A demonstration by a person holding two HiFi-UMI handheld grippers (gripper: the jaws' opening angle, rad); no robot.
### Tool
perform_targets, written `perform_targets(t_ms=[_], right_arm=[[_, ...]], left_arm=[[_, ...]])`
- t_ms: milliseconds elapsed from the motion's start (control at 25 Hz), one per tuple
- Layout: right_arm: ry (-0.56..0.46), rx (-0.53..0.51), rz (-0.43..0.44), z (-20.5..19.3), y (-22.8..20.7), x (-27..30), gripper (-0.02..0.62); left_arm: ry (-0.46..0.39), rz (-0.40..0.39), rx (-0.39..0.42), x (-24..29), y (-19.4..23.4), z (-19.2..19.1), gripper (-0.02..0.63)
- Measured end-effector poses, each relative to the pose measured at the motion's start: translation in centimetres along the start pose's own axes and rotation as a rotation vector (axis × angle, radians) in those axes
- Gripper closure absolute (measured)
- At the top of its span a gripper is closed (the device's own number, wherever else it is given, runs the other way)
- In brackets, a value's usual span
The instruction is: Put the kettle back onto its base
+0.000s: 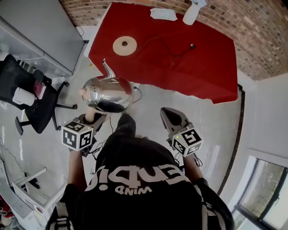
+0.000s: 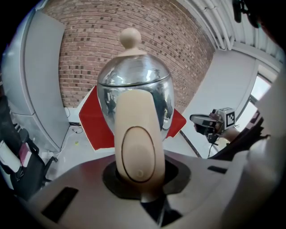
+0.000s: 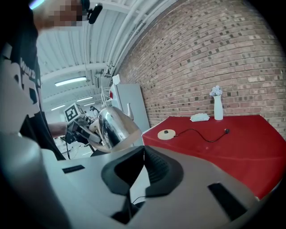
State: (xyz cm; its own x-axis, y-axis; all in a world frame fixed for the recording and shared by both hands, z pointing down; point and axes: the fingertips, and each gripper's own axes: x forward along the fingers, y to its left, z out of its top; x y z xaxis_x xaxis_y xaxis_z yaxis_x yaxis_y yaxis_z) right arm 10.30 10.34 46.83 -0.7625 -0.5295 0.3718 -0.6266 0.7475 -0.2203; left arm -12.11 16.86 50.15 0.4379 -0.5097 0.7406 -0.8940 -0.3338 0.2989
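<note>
A chrome kettle with a cream knob and a thin spout hangs over the floor, short of the red table. My left gripper is shut on its cream handle, and the kettle stands upright in front of that gripper's camera. The round cream base lies on the table's left part, with its black cord trailing to the right. My right gripper is at the kettle's right, shut with nothing in it. In the right gripper view I see its jaws, the kettle and the base.
A white bottle and a white cloth sit at the table's far edge by the brick wall. A black office chair and a grey cabinet stand at the left. Cables lie on the floor below the kettle.
</note>
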Motion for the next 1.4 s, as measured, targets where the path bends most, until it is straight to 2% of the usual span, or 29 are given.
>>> perform_targets(t_ms=[840, 1160, 1400], right_arm=[[-0.018, -0.018, -0.011, 8.7, -3.8, 14.8, 0.572], [-0.004, 0.000, -0.033, 9.7, -5.5, 17.0, 0.572], [0.002, 0.006, -0.036, 10.1, -6.7, 16.9, 0.572]], left_arm=[[0.009, -0.063, 0.014, 2.9, 11.6, 10.2, 0.548], [0.012, -0.082, 0.009, 4.1, 13.8, 13.1, 0.548], [0.022, -0.075, 0.005, 4.8, 13.9, 13.7, 0.548]])
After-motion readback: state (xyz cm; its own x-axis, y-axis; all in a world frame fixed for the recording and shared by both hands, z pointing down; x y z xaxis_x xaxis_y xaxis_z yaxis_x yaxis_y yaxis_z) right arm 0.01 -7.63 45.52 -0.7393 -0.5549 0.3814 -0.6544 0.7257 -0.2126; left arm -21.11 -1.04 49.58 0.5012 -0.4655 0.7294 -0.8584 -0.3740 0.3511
